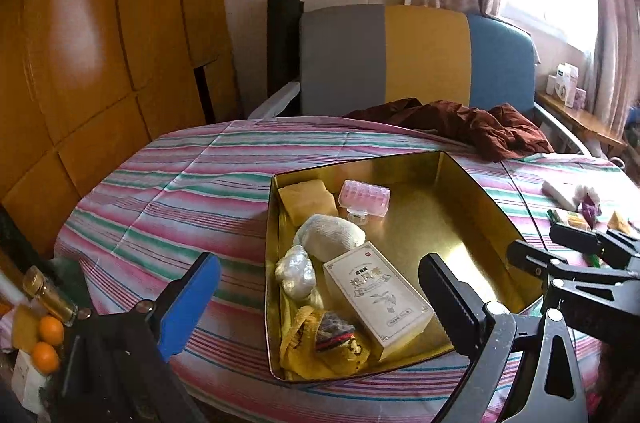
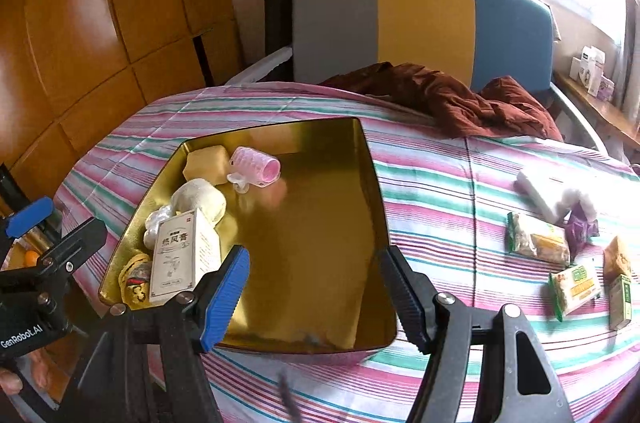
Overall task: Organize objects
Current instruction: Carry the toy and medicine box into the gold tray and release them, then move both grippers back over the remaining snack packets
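Note:
A gold metal tin (image 1: 460,191) (image 2: 372,183) lies open on the striped bed. Along its left side lie a yellow sponge (image 1: 308,201) (image 2: 206,163), a pink hair roller (image 1: 364,201) (image 2: 256,167), a white sock roll (image 1: 330,237) (image 2: 200,201), a white box with Chinese print (image 1: 378,299) (image 2: 180,255), a crumpled white bag (image 1: 296,271) and a yellow pouch (image 1: 320,343). My left gripper (image 1: 320,307) is open and empty over the tin's near left. My right gripper (image 2: 314,293) is open and empty over the tin's near edge. Loose snack packets (image 2: 538,241) (image 2: 574,287) lie on the bed to the right.
A brown garment (image 1: 460,127) (image 2: 460,99) lies at the far end by the grey, yellow and blue headboard (image 2: 420,23). A white packet (image 2: 538,193), a purple wrapper (image 2: 580,229) and small boxes (image 2: 620,295) lie right. Oranges (image 1: 48,343) and a bottle (image 1: 48,297) sit left of the bed.

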A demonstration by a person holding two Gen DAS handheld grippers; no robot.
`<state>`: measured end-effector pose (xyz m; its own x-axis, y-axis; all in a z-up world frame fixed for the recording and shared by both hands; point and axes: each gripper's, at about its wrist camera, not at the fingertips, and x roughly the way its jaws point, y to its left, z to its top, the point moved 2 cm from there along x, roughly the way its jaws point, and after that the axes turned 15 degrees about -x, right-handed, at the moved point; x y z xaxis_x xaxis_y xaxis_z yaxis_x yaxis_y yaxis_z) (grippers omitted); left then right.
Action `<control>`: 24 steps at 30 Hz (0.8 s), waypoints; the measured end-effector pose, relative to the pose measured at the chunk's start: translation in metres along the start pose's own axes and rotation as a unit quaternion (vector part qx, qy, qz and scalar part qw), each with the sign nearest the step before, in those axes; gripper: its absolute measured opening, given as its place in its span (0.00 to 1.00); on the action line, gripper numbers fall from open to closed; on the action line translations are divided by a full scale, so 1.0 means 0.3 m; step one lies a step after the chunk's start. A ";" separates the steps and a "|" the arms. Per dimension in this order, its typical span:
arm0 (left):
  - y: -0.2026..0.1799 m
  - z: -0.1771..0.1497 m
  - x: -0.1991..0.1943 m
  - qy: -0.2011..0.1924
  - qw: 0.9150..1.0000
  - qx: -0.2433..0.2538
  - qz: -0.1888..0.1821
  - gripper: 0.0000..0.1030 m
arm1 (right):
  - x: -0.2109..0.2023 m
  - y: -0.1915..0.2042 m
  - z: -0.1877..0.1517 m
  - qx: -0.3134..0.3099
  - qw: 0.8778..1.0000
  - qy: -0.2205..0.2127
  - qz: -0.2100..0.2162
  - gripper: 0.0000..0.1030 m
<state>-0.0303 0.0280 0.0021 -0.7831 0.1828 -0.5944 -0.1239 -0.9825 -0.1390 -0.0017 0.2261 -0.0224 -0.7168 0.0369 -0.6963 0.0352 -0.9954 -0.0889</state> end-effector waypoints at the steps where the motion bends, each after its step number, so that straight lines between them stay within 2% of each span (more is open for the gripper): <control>1: -0.008 -0.002 -0.001 0.000 1.000 0.004 -0.001 0.97 | -0.003 -0.007 -0.001 0.001 1.000 -0.001 -0.002 0.67; 14: -0.098 -0.022 -0.010 0.004 0.999 0.045 -0.014 0.97 | -0.017 -0.126 -0.040 0.027 0.999 0.010 -0.028 0.67; 24: -0.178 -0.044 0.002 0.015 0.996 0.076 -0.032 0.97 | -0.060 -0.310 -0.042 0.071 0.996 0.010 -0.062 0.67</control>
<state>-0.0160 0.0809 -0.0013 -0.7516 0.2446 -0.6126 -0.2661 -0.9622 -0.0577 0.0167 0.3191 -0.0107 -0.6959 0.1603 -0.7000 -0.1524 -0.9855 -0.0742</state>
